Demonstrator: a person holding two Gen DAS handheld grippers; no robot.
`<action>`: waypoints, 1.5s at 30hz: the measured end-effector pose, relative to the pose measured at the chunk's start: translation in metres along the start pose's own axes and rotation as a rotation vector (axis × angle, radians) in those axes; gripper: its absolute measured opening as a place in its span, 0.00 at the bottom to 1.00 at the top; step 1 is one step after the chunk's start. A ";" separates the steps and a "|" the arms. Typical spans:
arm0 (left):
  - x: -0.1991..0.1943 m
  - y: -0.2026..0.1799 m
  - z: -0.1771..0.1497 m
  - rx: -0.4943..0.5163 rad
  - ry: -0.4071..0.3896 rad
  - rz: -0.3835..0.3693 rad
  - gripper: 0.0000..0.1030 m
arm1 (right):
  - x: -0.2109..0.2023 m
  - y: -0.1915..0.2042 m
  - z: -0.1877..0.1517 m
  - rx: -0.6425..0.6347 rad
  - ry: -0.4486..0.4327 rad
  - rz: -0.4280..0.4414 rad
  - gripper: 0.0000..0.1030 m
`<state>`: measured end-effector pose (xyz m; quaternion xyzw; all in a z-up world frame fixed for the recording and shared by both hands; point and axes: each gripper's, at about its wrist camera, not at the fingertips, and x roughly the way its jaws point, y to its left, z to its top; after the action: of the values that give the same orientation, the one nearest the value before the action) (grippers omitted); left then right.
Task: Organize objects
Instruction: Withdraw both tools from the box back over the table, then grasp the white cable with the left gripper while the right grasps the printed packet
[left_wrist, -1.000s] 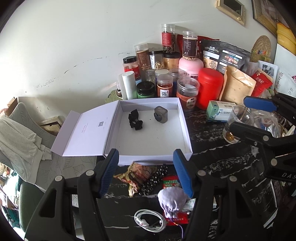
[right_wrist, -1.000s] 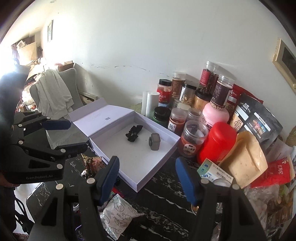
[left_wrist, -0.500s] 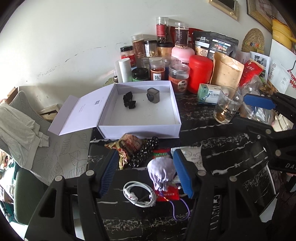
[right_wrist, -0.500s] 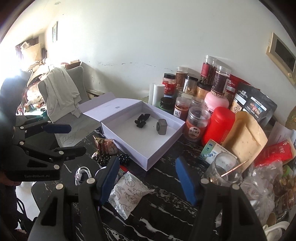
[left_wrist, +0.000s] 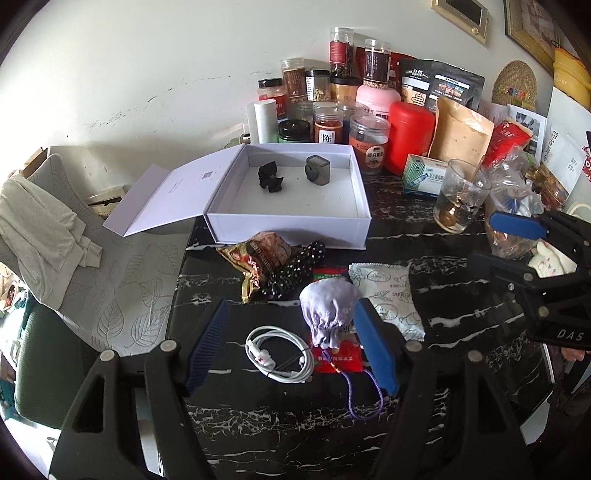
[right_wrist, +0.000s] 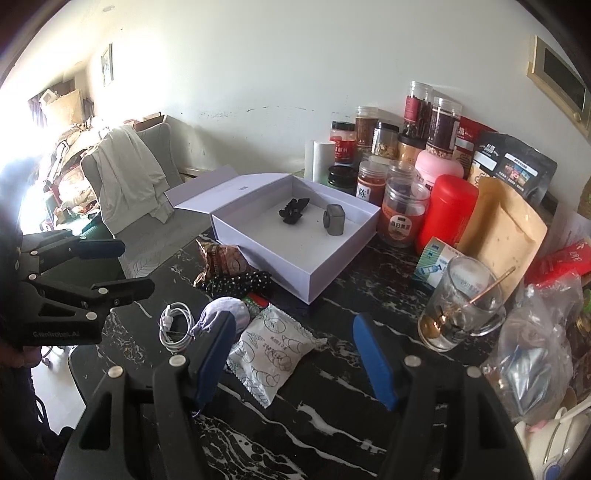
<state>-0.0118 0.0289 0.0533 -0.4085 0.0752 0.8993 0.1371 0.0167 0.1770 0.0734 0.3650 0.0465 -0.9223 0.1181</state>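
Black marble-veined table (left_wrist: 461, 321): both claws have drawn back from the white cardboard box (left_wrist: 291, 225) within the last second, so the loose clutter along its near side now shows, likely the next pick. Left to right: crinkled foil snack bag (left_wrist: 255, 256), coiled white cable (left_wrist: 280, 350), soft lilac drawstring pouch (left_wrist: 328, 310), matte white sachet (left_wrist: 391, 295). Left claw (left_wrist: 291, 347) stands apart, empty, straddling cable and pouch; right claw (right_wrist: 295, 358) is likewise apart over the sachet. Inside the box lie a black clip (left_wrist: 269, 177) and a grey case (left_wrist: 317, 170).

My left gripper (left_wrist: 291, 347) hangs with its jaws spread wide. My right gripper (right_wrist: 295, 356) is likewise agape, empty, alongside it.
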 end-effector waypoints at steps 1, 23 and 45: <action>0.002 0.001 -0.003 -0.007 -0.002 0.002 0.67 | 0.003 0.002 -0.002 -0.001 0.006 -0.001 0.65; 0.080 0.027 -0.047 -0.131 0.067 -0.040 0.73 | 0.087 0.010 -0.041 0.116 0.141 0.053 0.83; 0.131 0.040 -0.064 -0.187 0.144 -0.097 0.79 | 0.149 0.003 -0.044 0.214 0.247 0.097 0.88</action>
<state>-0.0604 -0.0009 -0.0863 -0.4862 -0.0193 0.8630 0.1361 -0.0586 0.1542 -0.0613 0.4878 -0.0556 -0.8634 0.1163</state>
